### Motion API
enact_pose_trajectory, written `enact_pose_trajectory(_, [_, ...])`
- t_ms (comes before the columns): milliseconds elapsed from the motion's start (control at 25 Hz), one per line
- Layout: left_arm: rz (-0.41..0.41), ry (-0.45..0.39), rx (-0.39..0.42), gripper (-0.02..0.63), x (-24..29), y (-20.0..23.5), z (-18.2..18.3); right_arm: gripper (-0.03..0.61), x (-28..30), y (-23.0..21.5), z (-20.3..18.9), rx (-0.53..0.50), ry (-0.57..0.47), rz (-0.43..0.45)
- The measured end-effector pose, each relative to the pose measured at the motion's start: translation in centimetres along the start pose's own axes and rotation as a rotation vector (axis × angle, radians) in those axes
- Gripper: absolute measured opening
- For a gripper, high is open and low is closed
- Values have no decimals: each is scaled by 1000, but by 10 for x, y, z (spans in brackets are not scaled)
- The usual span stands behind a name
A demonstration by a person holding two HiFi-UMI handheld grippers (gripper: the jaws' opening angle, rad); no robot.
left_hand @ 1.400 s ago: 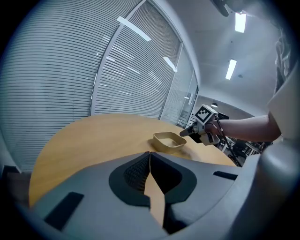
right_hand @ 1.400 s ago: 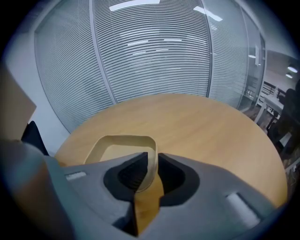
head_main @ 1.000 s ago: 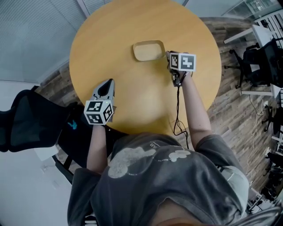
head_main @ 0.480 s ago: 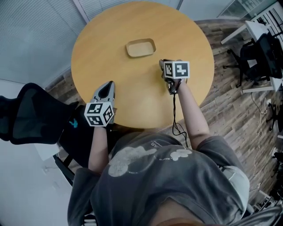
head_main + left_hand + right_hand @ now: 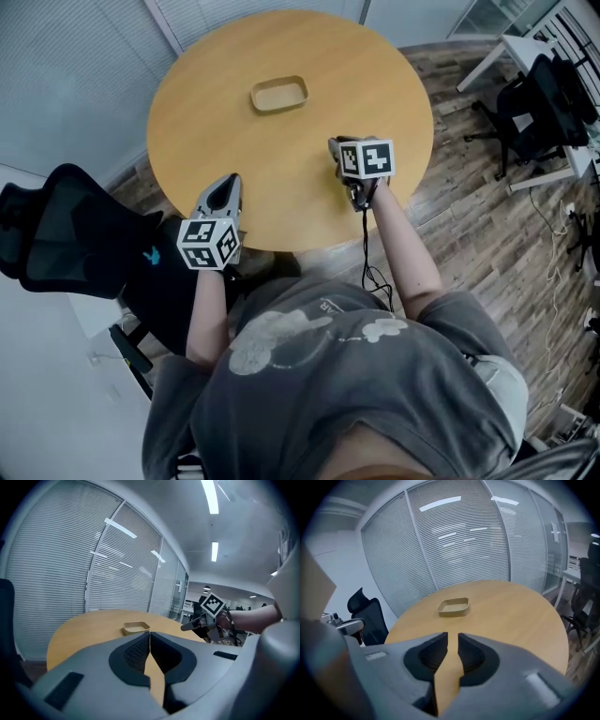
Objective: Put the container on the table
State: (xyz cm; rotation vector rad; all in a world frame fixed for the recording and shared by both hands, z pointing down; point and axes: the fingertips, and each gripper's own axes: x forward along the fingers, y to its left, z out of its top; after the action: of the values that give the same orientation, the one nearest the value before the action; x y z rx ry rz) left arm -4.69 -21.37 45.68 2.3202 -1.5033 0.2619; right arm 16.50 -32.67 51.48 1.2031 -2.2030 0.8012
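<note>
Wood-toned and round, the tabletop fills the middle of the head view. The right gripper hangs over its near half and the left gripper sits at its near rim, so the right one is nearer the container. That shallow tan tray rests flat on the far part, well apart from both. It lies straight ahead of the right fingers, its long axis crosswise to them. Those fingers stand a narrow slit apart with nothing between them. The left fingers meet at the tips, empty. I judge the container already set down.
</note>
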Motion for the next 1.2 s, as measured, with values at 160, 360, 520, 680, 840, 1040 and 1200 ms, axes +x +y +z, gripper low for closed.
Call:
enact_pose_trajectory(160, [-1, -13, 14, -3, -24, -30, -4, 67, -30, 9, -23, -1, -13, 25])
enact_pose_trajectory(360, [12, -13, 18, -3, -47, -68, -17, 67, -62, 11, -55, -7, -15, 56])
enact_pose_trajectory(520, [20, -11, 21, -3, -65, -86, -27, 67, -76, 19, -76, -9, -15, 79])
enact_pose_trajectory(680, [16, -9, 27, -4, -80, -85, -32, 57, -83, 33, -83, 5, -36, 91])
enact_pose_trajectory(840, [-7, -9, 25, -3, -92, -78, -39, 25, -94, 50, -89, 18, -65, 93])
enact_pose_trajectory(1040, [-71, -1, 28, -3, -109, -76, -48, 1, -107, 69, -98, 48, -101, 47])
enact_pose_trajectory(1200, [-104, 10, 32, -3, -142, -63, -58, 0, -118, 101, -112, 81, -129, 20])
